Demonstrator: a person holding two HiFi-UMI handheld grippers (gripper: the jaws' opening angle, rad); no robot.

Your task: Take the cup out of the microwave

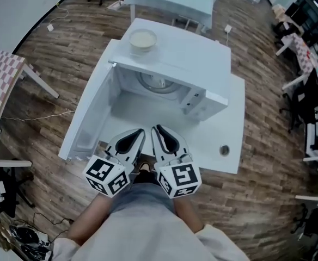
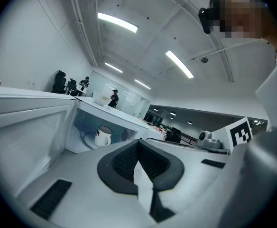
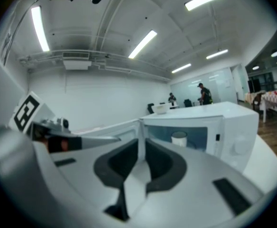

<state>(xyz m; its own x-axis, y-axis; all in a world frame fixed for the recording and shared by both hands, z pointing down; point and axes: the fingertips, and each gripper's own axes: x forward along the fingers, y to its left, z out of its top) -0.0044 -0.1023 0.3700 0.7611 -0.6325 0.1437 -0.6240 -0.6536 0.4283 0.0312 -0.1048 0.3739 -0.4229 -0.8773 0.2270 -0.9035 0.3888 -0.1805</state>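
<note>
A white cup (image 1: 160,82) with a red mark stands on the turntable inside the open white microwave (image 1: 202,64); it also shows as the cup (image 2: 102,136) and the cup (image 3: 179,138). Both grippers hover side by side over the table's near edge, pointing at the oven's mouth and well short of the cup. My left gripper (image 1: 140,132) has its jaws shut and empty, the tips meeting (image 2: 138,141). My right gripper (image 1: 156,128) shows a narrow slit between its pads (image 3: 142,139), with nothing in it.
The microwave door (image 1: 91,118) is swung fully open on the left. A cream bowl (image 1: 142,39) sits on top of the microwave. The white table (image 1: 230,135) carries the oven. Wood floor surrounds it, with another table behind and chairs at the right.
</note>
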